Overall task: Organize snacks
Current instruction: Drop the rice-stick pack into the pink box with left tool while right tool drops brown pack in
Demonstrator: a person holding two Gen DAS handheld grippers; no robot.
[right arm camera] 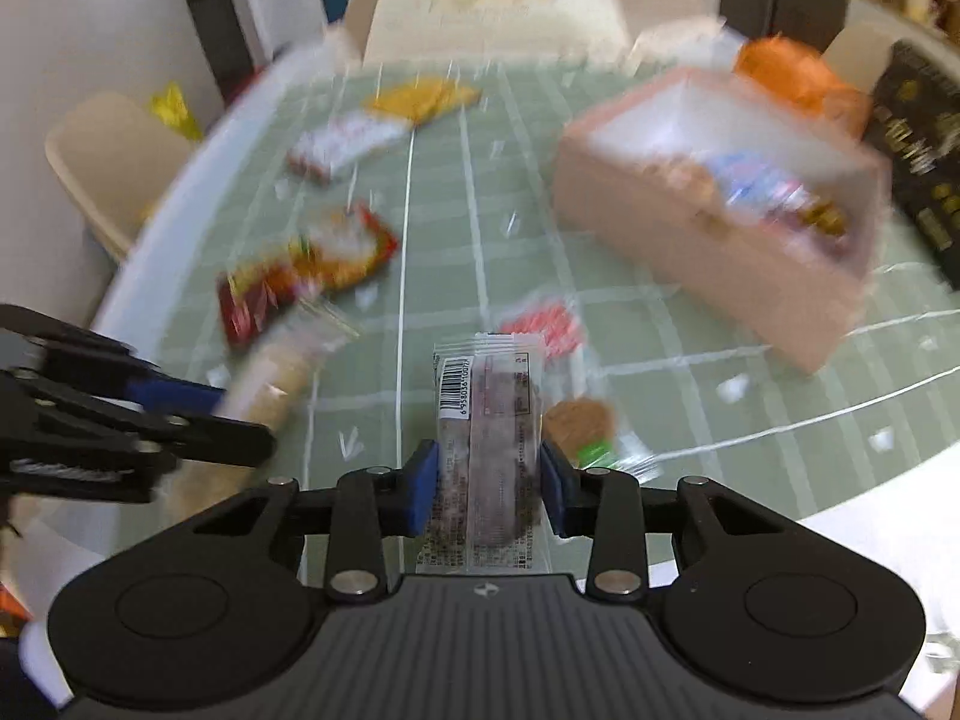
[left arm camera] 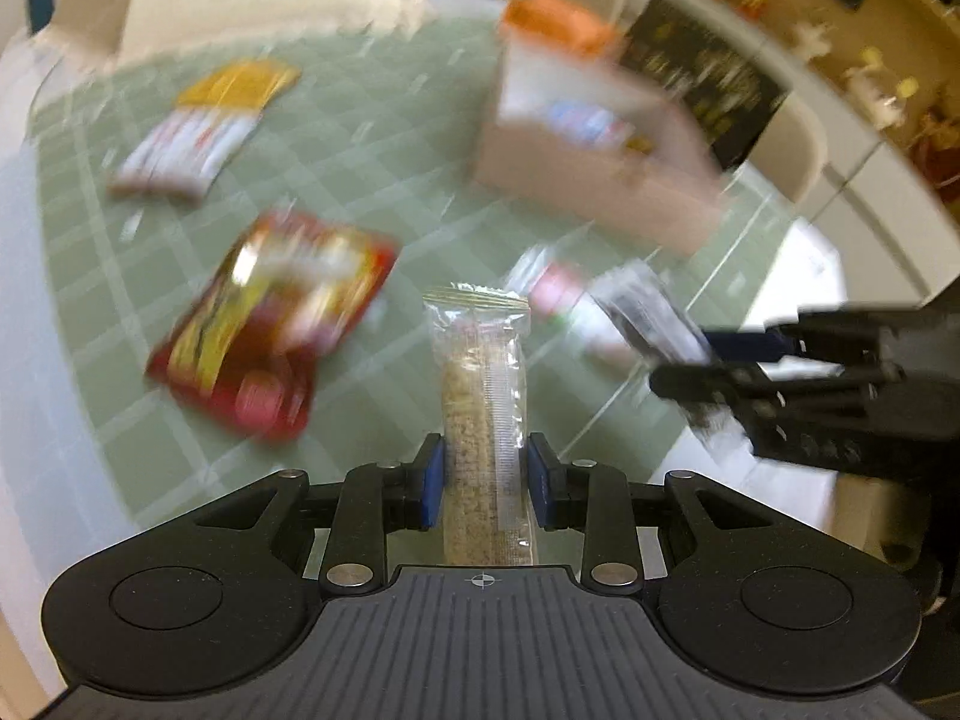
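My left gripper [left arm camera: 485, 483] is shut on a clear-wrapped pale grain bar [left arm camera: 485, 408], held above the green checked tablecloth [left arm camera: 372, 138]. My right gripper [right arm camera: 489, 489] is shut on a dark bar in a clear wrapper with a barcode [right arm camera: 489, 414]. Each gripper shows in the other's view, the right one [left arm camera: 702, 360] with its dark bar and the left one [right arm camera: 240, 420] with its pale bar. A pink open box [right arm camera: 708, 240] holding several snacks stands at the far right; it also shows in the left wrist view [left arm camera: 600, 168]. Both views are motion-blurred.
Loose on the cloth lie a red and yellow packet [left arm camera: 270, 324], a white and red packet [left arm camera: 186, 150], a yellow packet [left arm camera: 240, 84], a small red and white pack [right arm camera: 540, 330] and a wrapped brown cookie [right arm camera: 582, 420]. An orange bag [right arm camera: 792, 78] and a black box [right arm camera: 924, 156] sit behind the pink box. Chairs ring the round table.
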